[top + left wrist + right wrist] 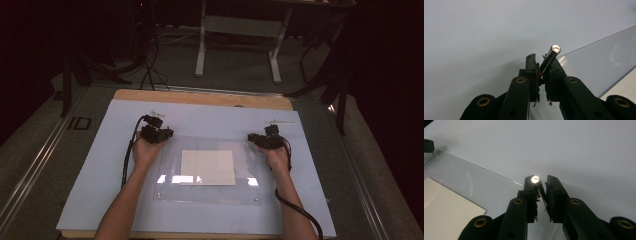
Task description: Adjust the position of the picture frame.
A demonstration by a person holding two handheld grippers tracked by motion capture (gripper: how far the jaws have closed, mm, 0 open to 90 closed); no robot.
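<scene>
A clear acrylic plate (207, 192) lies on a white board (100, 190), with a pale sheet of paper (207, 167) under its middle. My left gripper (156, 131) is at the plate's far left corner and my right gripper (267, 137) at its far right corner. In the left gripper view the left gripper (541, 62) is shut on a thin metal post (551, 56) that leans right, beside the plate's edge (599, 60). In the right gripper view the right gripper (541, 181) is shut on a similar shiny-topped metal post (535, 179) at the plate's corner (474, 180).
The board rests on a wooden tabletop (200, 97). Small fasteners sit at the plate's near corners (159, 196). A dark object (427, 145) stands at the plate's other far corner in the right gripper view. Table legs (201, 50) stand on the floor beyond.
</scene>
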